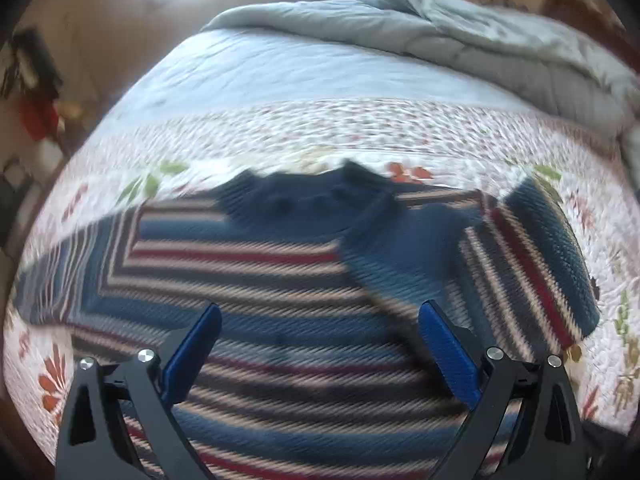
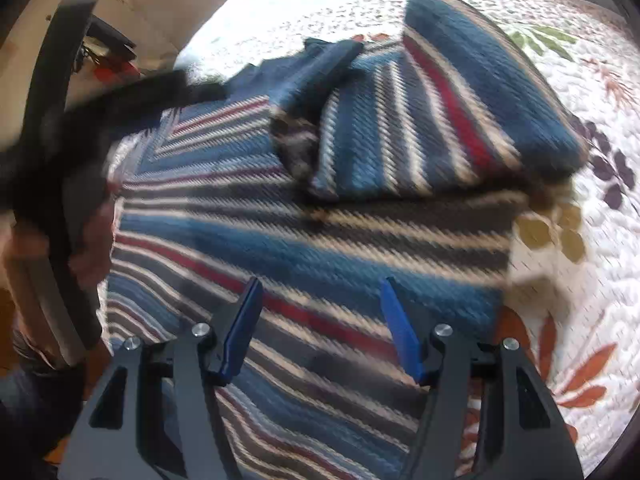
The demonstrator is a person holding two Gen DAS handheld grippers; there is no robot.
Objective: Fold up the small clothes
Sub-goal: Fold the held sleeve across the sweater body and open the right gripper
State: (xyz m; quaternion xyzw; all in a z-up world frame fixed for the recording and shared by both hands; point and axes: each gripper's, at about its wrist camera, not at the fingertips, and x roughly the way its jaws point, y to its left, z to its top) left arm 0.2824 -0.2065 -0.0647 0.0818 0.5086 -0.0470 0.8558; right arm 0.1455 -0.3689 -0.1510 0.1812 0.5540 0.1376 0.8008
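Sweater: our striped knit sweater (image 1: 256, 280) lies flat on the bed's floral quilt (image 1: 320, 132), collar at 12 o'clock.
Sleeve: one sleeve (image 2: 460, 100) is folded onto the body, at 1 o'clock from our right tongs.
Left tongs (image 1: 320, 316): apart, empty, above the sweater.
Right tongs (image 2: 320, 292): apart, nothing between them.
Duvet (image 1: 480, 32): grey, bunched at 1 o'clock.

A: How does the left gripper (image 1: 320, 320) stand?
B: Tilted downward, blue fingers (image 1: 196, 356) spread wide, nothing between.
A: The right gripper (image 2: 320, 296)?
B: Likewise angled down, jaws parted, empty.
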